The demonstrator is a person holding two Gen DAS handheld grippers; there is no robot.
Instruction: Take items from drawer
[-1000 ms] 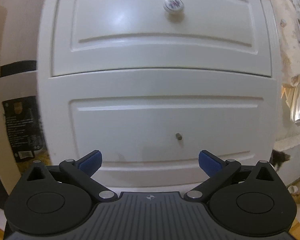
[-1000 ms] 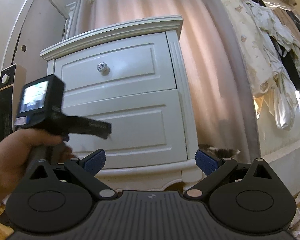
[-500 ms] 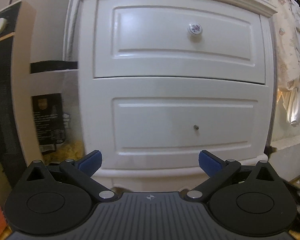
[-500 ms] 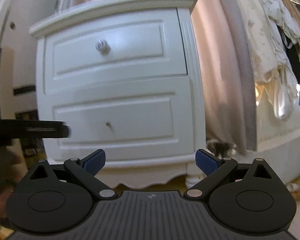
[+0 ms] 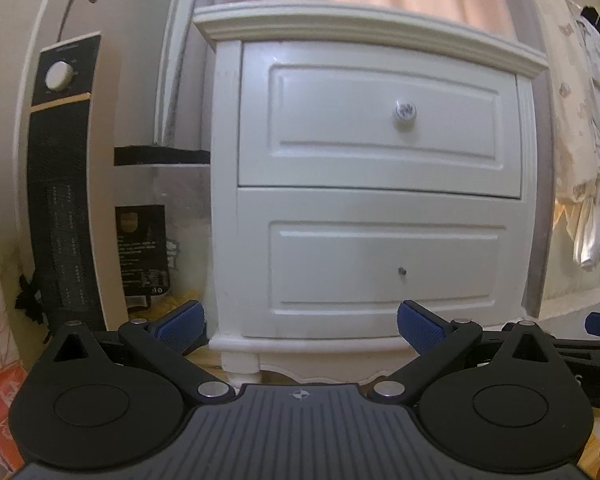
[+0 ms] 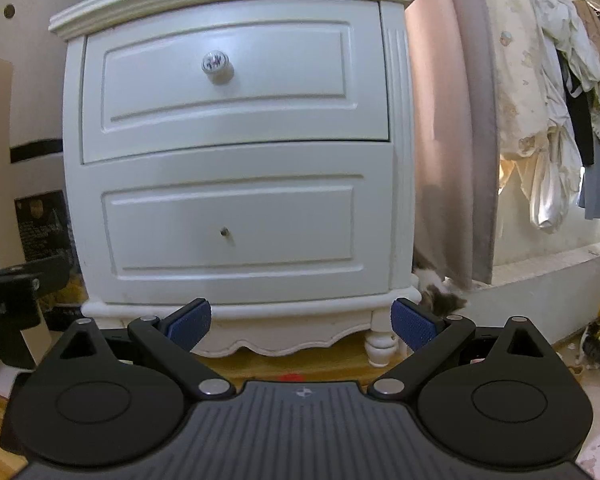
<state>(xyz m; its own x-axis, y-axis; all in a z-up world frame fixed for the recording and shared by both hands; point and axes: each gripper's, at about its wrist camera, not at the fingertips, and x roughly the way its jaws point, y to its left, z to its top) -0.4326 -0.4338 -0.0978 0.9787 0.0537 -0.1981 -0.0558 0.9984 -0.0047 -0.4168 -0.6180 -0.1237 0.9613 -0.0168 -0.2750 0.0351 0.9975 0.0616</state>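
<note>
A white two-drawer nightstand [image 5: 380,208] stands ahead, also in the right wrist view [image 6: 236,152]. Both drawers are closed. The top drawer [image 5: 380,128] has a round white knob [image 5: 405,111], which also shows in the right wrist view [image 6: 217,66]. The bottom drawer [image 6: 232,232] has only a small bare stud [image 6: 225,232]. My left gripper [image 5: 300,326] is open and empty, some way in front of the nightstand. My right gripper [image 6: 302,322] is open and empty, facing the bottom drawer. The drawers' contents are hidden.
A tall beige and black heater [image 5: 62,200] stands left of the nightstand. A pink curtain [image 6: 452,140] hangs behind and clothes [image 6: 552,92] hang at the right. A cat [image 6: 440,296] is by the right leg. The floor is wood [image 6: 300,360].
My left gripper has pulled back and swung left, so the nightstand looks smaller and the heater shows. My right gripper has moved closer and centred on the nightstand. Both stay open.
</note>
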